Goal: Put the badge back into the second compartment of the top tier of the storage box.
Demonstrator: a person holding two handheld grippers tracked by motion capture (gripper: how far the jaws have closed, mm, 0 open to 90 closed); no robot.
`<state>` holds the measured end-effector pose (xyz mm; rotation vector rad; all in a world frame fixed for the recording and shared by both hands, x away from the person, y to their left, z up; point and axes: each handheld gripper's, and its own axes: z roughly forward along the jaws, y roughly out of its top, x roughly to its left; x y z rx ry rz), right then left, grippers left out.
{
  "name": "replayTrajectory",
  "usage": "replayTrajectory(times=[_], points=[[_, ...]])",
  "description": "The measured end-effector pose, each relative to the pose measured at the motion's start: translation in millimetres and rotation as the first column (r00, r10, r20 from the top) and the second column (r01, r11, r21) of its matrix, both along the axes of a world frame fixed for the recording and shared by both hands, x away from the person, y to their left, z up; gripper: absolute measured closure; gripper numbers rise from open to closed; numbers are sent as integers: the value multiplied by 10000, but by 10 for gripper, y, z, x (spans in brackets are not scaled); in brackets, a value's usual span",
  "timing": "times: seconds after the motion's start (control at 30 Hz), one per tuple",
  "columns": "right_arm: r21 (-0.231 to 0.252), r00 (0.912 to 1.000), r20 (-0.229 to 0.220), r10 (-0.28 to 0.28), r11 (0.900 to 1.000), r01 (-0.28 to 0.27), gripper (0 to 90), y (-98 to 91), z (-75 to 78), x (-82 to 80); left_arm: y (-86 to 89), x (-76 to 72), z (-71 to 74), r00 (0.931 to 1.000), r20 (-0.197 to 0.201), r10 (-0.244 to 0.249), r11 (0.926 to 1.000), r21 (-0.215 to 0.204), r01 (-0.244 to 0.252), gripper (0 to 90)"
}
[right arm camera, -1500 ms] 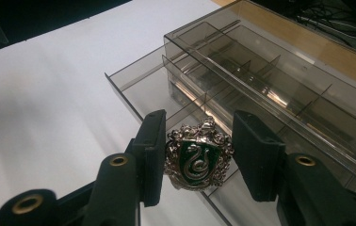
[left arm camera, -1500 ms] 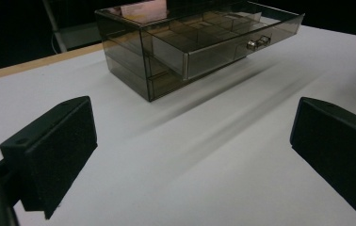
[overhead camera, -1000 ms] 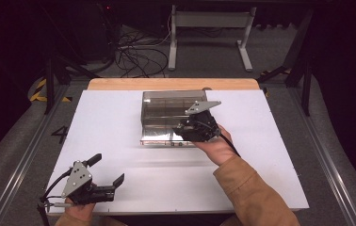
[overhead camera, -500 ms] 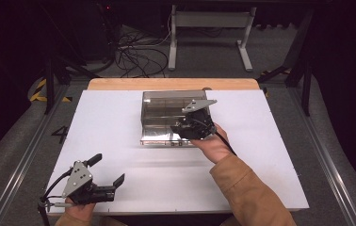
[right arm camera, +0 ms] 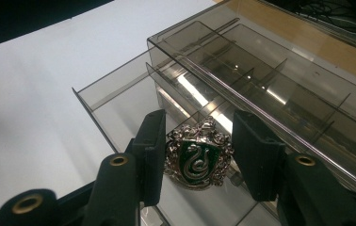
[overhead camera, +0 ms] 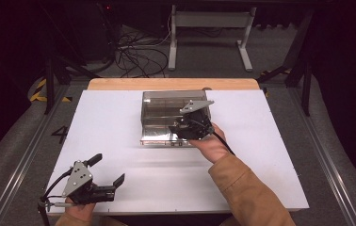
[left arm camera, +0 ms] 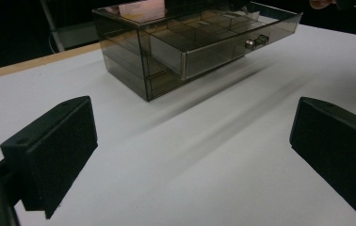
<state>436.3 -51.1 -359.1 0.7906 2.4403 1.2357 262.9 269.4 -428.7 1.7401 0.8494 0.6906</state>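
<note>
Holding badge (right arm camera: 197, 160) unmoved over drawer (right arm camera: 119, 101)

Smoky acrylic drawer box (left arm camera: 166, 52), top drawer (left arm camera: 232, 40) pulled out; fingers (left arm camera: 56, 150) spread wide.

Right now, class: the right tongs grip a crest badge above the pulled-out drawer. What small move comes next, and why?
Probably lower the right tongs slightly, then open them. The badge is clamped between the pads directly above a compartment of the open drawer, so a short descent should set it inside.
</note>
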Motion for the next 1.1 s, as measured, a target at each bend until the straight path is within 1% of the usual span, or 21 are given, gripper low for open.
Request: replayTrajectory(times=[0.13, 0.33, 0.57, 0.9, 1.1], points=[[-213, 10000, 47, 80, 9997, -79, 567, 45, -34, -4, 2, -1, 1, 10000, 21, 16, 10000, 0, -16, 21], [-515, 9999, -158, 36, 9987, -44, 567, 88, -100, 36, 4, 0, 0, 10000, -6, 16, 10000, -16, -16, 21], [-836, 9997, -260, -18, 9965, -4, 567, 113, -150, 63, 4, -1, 0, 10000, -19, 14, 10000, -30, -14, 21], [-1182, 9993, -322, -178, 9929, 138, 567, 124, -187, 82, 4, -1, 0, 10000, 0, 1, 10000, -2, -1, 22], [-1287, 9990, -396, -229, 9915, 177, 567, 129, -202, 88, 3, -1, 0, 10000, -13, -15, 10000, -14, 15, 21]])
